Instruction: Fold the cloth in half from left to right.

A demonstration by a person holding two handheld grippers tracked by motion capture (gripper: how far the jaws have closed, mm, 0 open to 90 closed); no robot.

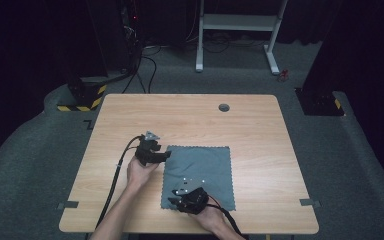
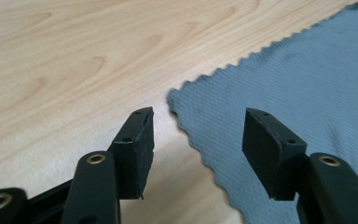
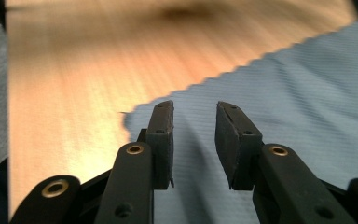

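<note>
1. High view: a grey cloth (image 1: 200, 172) lies flat on the wooden surface (image 1: 250, 125), nearer the front edge than the back and about midway between the side edges. The left tool (image 1: 166, 155) sits at the cloth's far left corner, held by the left hand (image 1: 140, 172). The right tool (image 1: 176, 202) is at the cloth's near left corner, held by the right hand (image 1: 207, 215). A cable trails from each tool toward the front edge.

2. Left gripper view: the left tool (image 2: 198, 133) has its jaws standing wide apart just above the cloth (image 2: 298, 93); a zigzag corner lies between them, untouched by either pad.

3. Right gripper view: the right tool (image 3: 195, 135) has its jaws part-way closed, a gap between them, over the cloth (image 3: 298, 88) near its corner; nothing is pinched.
</note>
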